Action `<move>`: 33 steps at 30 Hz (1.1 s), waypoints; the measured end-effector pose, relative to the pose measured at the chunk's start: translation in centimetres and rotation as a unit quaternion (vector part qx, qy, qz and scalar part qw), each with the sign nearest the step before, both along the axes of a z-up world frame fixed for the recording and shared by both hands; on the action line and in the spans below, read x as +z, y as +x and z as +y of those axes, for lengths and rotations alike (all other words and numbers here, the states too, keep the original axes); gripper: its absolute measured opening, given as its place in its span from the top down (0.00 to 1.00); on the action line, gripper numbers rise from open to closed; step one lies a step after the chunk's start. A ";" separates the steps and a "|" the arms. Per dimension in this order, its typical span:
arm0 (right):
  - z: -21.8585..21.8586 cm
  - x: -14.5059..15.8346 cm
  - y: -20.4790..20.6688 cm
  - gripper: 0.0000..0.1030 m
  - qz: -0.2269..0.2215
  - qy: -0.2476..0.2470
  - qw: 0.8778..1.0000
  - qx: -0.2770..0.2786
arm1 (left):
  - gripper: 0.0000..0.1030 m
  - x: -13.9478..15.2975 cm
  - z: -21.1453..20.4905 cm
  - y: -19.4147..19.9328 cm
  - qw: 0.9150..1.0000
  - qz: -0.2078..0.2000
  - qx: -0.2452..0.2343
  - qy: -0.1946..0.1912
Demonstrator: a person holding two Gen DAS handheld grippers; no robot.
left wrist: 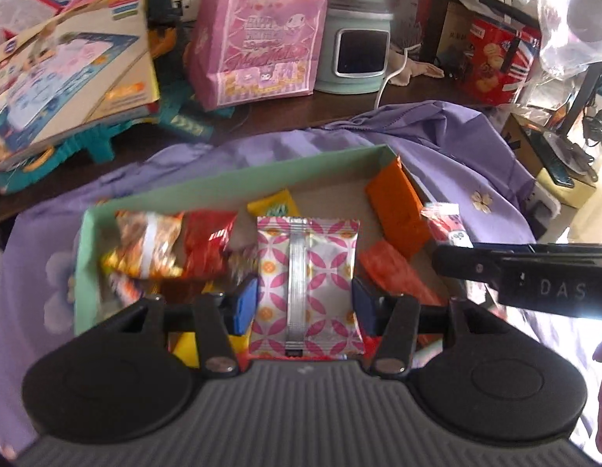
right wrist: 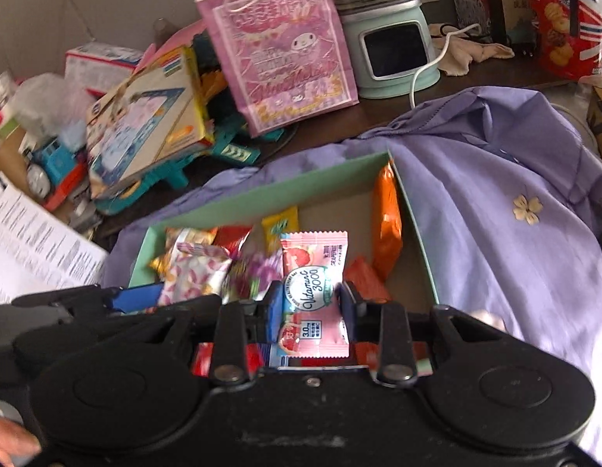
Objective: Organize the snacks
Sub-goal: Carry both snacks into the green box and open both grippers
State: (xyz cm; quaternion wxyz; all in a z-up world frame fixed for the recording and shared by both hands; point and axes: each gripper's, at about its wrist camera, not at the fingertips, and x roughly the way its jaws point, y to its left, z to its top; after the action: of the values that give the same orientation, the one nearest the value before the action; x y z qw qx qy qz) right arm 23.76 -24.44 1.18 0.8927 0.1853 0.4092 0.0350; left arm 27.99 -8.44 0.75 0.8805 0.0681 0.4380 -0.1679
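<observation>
A mint-green box [left wrist: 238, 173] [right wrist: 262, 190] lies on a purple cloth and holds several snack packets. My left gripper [left wrist: 305, 305] is shut on a white packet with pink petal pattern [left wrist: 307, 284], held above the box. My right gripper [right wrist: 309, 305] is shut on a pink "Vitamin C 3000" packet [right wrist: 314, 292], also above the box. Inside lie an orange packet [left wrist: 398, 210] [right wrist: 385, 222], a yellow packet [left wrist: 273, 206] [right wrist: 279, 225], and red and gold wrappers [left wrist: 172, 241] at the left. The right gripper's finger [left wrist: 526, 268] shows at the right of the left wrist view.
Behind the box stand a pink gift bag [left wrist: 262, 31] [right wrist: 285, 46], a pale green appliance with a screen [left wrist: 359, 54] [right wrist: 394, 50], a tilted toy box on teal toy parts [left wrist: 75, 78] [right wrist: 145, 116] and a red biscuit tin [left wrist: 495, 62]. Printed paper [right wrist: 32, 241] lies at left.
</observation>
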 end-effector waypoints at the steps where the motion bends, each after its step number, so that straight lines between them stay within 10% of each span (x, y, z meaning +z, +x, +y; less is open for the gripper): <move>1: -0.2 -0.1 0.9 0.70 0.002 0.002 1.000 -0.002 | 0.51 -0.3 -0.5 1.0 1.000 0.002 -0.001 0.003; 12: -1.8 -2.3 8.2 0.63 0.012 0.009 1.000 -0.026 | 0.43 -3.3 -4.5 7.8 1.000 0.012 0.002 0.017; 16: -1.8 -1.9 7.9 0.17 -0.008 -0.002 0.999 -0.037 | 0.05 -3.5 -4.4 8.2 0.999 -0.004 0.019 0.036; 33: 1.3 1.2 3.7 0.00 -0.028 -0.021 0.999 -0.019 | 0.00 -1.3 -1.8 3.9 0.999 0.003 0.027 0.036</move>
State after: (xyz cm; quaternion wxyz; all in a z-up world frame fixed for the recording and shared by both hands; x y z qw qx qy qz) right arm 27.46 -23.14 2.40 0.9080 0.1736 0.3811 0.0147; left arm 31.92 -10.26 -0.51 0.8802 0.0874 0.4484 -0.1287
